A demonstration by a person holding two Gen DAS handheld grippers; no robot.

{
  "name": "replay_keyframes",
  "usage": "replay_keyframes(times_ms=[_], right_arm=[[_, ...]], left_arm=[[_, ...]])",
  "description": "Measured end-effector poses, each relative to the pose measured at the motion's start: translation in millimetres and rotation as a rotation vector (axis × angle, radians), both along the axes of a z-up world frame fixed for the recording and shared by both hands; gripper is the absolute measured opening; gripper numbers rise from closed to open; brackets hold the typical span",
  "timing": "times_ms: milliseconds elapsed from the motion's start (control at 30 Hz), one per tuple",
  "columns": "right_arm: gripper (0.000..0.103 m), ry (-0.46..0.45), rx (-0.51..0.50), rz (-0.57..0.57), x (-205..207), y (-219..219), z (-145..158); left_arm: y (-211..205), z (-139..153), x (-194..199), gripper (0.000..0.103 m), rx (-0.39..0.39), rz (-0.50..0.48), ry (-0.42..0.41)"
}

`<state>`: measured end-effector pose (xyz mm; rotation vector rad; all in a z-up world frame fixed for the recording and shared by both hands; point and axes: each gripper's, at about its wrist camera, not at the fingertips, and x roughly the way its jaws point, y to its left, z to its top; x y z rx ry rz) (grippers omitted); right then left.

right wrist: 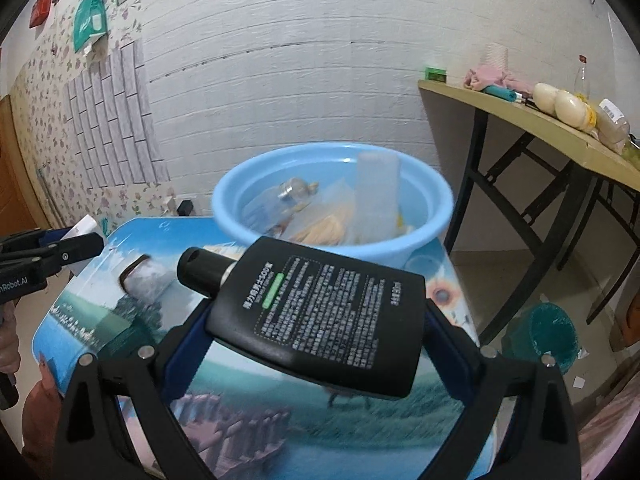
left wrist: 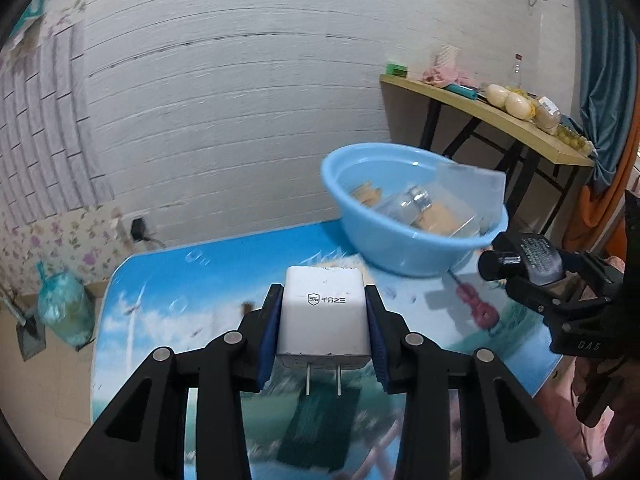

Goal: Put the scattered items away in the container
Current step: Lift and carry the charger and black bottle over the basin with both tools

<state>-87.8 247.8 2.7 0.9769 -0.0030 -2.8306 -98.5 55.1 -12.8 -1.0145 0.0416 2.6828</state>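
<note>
A white charger plug (left wrist: 324, 320) with its two prongs pointing toward the camera sits between the blue pads of my left gripper (left wrist: 324, 296), held above the picture-print table (left wrist: 160, 308). My right gripper (right wrist: 316, 320) is shut on a flat black bottle (right wrist: 340, 304) with white print, its cap pointing left. The light blue basin (left wrist: 400, 248) (right wrist: 400, 252) stands at the table's far end, ahead of both grippers. It holds a clear glass bottle (right wrist: 294, 192), clear plastic containers and tan items. In the left wrist view, the right gripper and the black bottle (left wrist: 532, 258) are at the right.
A clear packet (right wrist: 146, 280) lies on the table left of the black bottle. A wooden folding table (right wrist: 520, 112) with food and bottles stands to the right. On the floor are a green bin (right wrist: 552, 336) and a green bag (left wrist: 66, 308). A white brick-pattern wall is behind.
</note>
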Motion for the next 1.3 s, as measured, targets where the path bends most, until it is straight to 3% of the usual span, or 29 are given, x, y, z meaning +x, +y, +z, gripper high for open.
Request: replay_keyframes(times_ms=[267,533,900,1133,1300], right_arm=[[0.098,0.007,-0.007,0.005,-37,20,10],[0.099,0.004,-0.019,0.005,-70,31,1],[0.099,0.034,0.01,0.017,-101,31,0],[0.099,0.005,-0.057,0.025,-108,36,-4],[0.099,0.001,-0.046,0.016,-99,33,-1]], left_arm=[[53,7,-50,0.038,-0.011,-0.087,0.012],[92,-4,-91,0.038,-0.041,-0.137,-0.002],[110,-16,-116,0.038,-0.059,-0.162,-0.017],[109,-9,-108,0.051,-0.068,-0.156,0.008],[98,-3,-98,0.06,-0.055,-0.132,0.015]])
